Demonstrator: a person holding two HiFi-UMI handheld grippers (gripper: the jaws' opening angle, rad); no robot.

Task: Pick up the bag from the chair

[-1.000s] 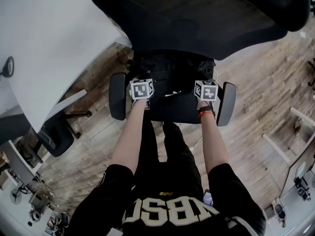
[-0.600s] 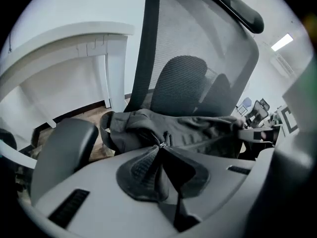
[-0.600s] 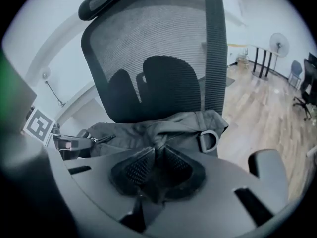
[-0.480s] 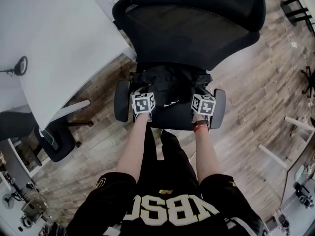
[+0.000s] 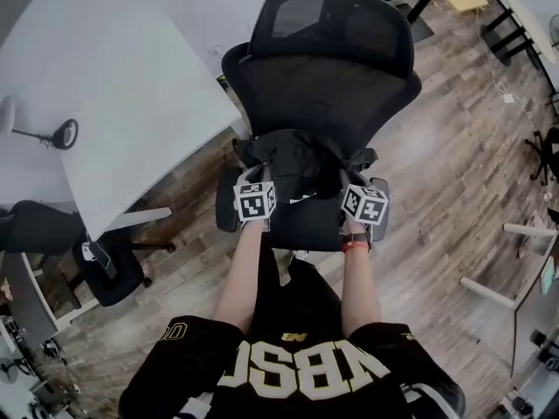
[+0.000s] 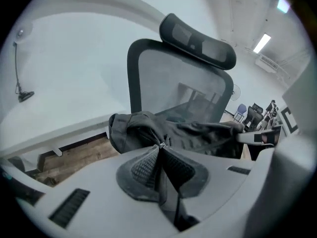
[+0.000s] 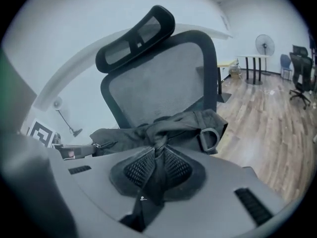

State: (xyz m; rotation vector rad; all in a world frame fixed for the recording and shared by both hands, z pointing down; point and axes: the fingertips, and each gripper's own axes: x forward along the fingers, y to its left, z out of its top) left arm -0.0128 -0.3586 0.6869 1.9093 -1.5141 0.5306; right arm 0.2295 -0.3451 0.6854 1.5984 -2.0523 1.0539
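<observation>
Black fabric, soft and crumpled, makes up the bag [image 5: 301,157]. It hangs stretched between my two grippers over the seat [image 5: 307,223] of the chair [image 5: 336,20], in front of its mesh backrest [image 5: 327,85]. My left gripper [image 6: 161,155] has its jaws pinched narrow on a fold of the bag beside a zipper [image 6: 150,135], whose small metal pull sits right at the pads. My right gripper [image 7: 157,157] is likewise clamped tight on a bunched fold at the bag's other end, with a strip of cloth trailing down between the jaws. Near that end a grey D-ring [image 7: 208,139] hangs on a strap. The cloth sags in loose wrinkles across the middle, and the bag looks limp. Whether its underside clears the seat I cannot tell. Beside the chair, on my left, stands a white table [image 5: 113,103]. Wood floor [image 5: 437,182] lies all round.
</observation>
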